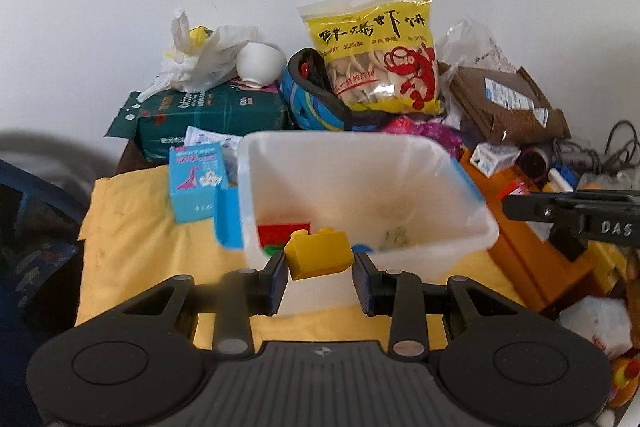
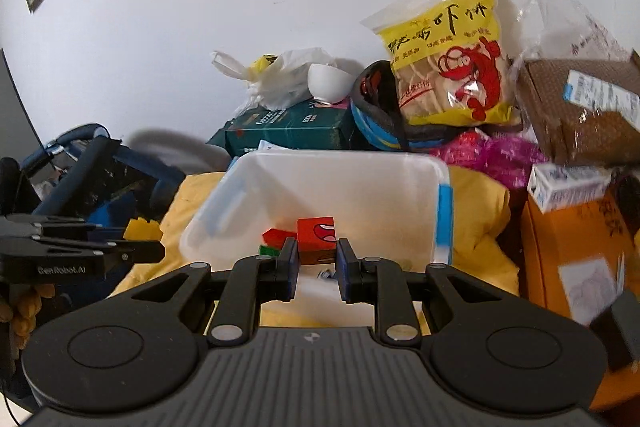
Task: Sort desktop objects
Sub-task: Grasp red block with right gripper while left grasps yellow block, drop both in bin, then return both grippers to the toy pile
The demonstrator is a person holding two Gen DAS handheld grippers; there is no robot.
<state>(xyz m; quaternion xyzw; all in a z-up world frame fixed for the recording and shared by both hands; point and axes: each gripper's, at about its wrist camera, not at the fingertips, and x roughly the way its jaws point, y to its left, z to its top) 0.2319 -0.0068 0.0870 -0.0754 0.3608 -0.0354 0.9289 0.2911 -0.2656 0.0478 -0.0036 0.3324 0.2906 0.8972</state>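
In the left wrist view, a yellow toy brick (image 1: 320, 253) is seen at lower centre, gripped between the fingers of the left gripper (image 1: 321, 273), which are clenched on its two sides. The brick's long axis runs left to right across the frame, and its studs point upward, tilted a little toward the upper left. It is held just in front of the near rim of the white plastic bin (image 1: 472, 227), not yet over the opening. A red block (image 1: 283, 231) and small green and blue pieces are seen already lying at the bin's bottom. The right gripper (image 1: 576, 217) enters at the right edge.

In the right wrist view, a red cube (image 2: 316, 241) with a printed mouth is grasped by the right gripper (image 2: 317, 259) at centre, the fingers closed on its left and right faces. No long axis is evident; the printed face is turned toward the camera. It is held at the bin's (image 2: 400, 163) near rim, above the pieces inside.

Sorting is judged partly done: several blocks are binned, two are in hand, and much clutter at upper right remains.
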